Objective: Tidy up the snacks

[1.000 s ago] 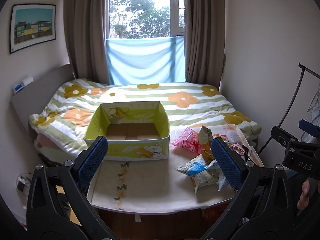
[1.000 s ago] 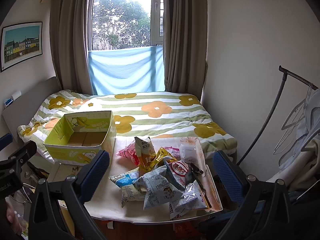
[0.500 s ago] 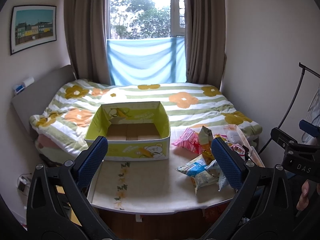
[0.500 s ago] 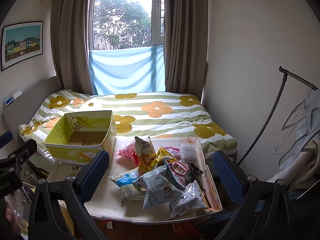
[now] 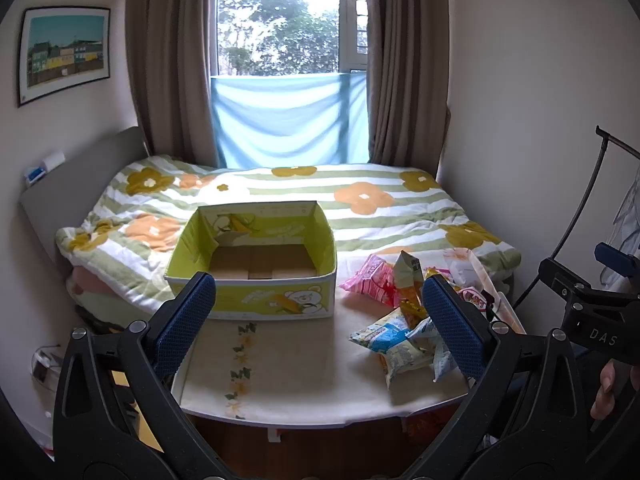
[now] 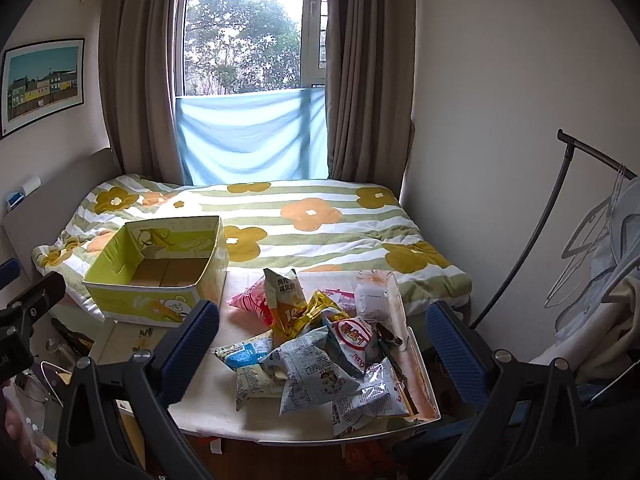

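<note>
Left gripper (image 5: 318, 316): fingers wide apart, empty, held above the worktop's (image 5: 288, 376) near edge. The box (image 5: 256, 260) sits at the worktop's far-left end against the bed (image 5: 360, 208), open side up, long axis left to right, with nothing inside. Bare worktop lies in front of it. The snack pile (image 6: 320, 344) covers the right end, reaching the right and near edges; bags point various ways. Right gripper (image 6: 322, 340): fingers wide apart, empty, held short of the pile.

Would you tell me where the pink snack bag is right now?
The pink snack bag lies on the table, at the pile's far left edge, just right of the yellow box.
</note>
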Motion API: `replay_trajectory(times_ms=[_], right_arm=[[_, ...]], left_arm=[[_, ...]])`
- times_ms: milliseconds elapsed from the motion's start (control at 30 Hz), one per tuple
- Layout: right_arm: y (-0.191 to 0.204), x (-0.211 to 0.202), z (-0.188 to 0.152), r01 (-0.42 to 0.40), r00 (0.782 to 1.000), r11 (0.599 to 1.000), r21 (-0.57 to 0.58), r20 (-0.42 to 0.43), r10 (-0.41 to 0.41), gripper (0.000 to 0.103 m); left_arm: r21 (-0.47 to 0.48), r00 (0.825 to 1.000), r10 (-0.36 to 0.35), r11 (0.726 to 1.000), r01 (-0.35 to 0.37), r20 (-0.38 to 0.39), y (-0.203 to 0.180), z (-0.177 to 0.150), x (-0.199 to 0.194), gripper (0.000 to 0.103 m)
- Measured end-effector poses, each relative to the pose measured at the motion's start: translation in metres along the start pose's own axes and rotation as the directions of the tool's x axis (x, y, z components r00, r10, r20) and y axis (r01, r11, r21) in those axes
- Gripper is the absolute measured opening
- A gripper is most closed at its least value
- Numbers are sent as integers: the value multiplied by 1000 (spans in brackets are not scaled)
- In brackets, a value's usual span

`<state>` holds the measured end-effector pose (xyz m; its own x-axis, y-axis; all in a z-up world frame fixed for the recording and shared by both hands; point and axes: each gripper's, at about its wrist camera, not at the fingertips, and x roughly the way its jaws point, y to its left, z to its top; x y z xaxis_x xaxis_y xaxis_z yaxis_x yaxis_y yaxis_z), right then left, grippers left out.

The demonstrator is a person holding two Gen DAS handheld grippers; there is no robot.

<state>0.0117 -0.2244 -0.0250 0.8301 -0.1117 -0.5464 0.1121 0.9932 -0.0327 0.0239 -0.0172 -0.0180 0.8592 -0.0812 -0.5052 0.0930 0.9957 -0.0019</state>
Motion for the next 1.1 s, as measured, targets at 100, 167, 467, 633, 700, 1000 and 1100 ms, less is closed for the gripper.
replay_trajectory(times_ms=[100, 167, 467, 633, 700, 1000, 1100], right_arm=[[0, 0, 0, -1, 1000, 1000, -1, 0, 1, 103], [1, 0, 0, -1, 1000, 1000, -1, 1, 1, 103], [1, 0, 1, -4, 1000, 1000, -2, -1, 4, 103], [2, 0, 1, -2, 1000, 1000, -2, 0, 2, 103], [2, 0, 2, -5, 1000, 1000, -1, 1, 5, 103], [-20, 12, 6, -11, 999, 1000, -17, -49, 10, 103], [-36, 26, 4, -27, 997, 999, -26, -80, 25, 103]], left_arm=[[3, 1000, -1, 1000, 1, 1, -2, 0, 0, 102], [1, 1000, -3, 1000, 3, 1, -1, 1, 0, 102], [-13, 1000, -6, 1000, 6, -13, -2, 0, 3, 102], [-15, 1000, -9, 1000, 9, -9, -4, 3, 2, 102], [-12, 1000, -7, 1000, 7, -6, -6, 4, 2, 102], [-50, 999, -34, 998, 32, -40, -22, 18, 21, 102], [-61, 997, -43, 997, 39, -60, -35, 20, 36, 102]])
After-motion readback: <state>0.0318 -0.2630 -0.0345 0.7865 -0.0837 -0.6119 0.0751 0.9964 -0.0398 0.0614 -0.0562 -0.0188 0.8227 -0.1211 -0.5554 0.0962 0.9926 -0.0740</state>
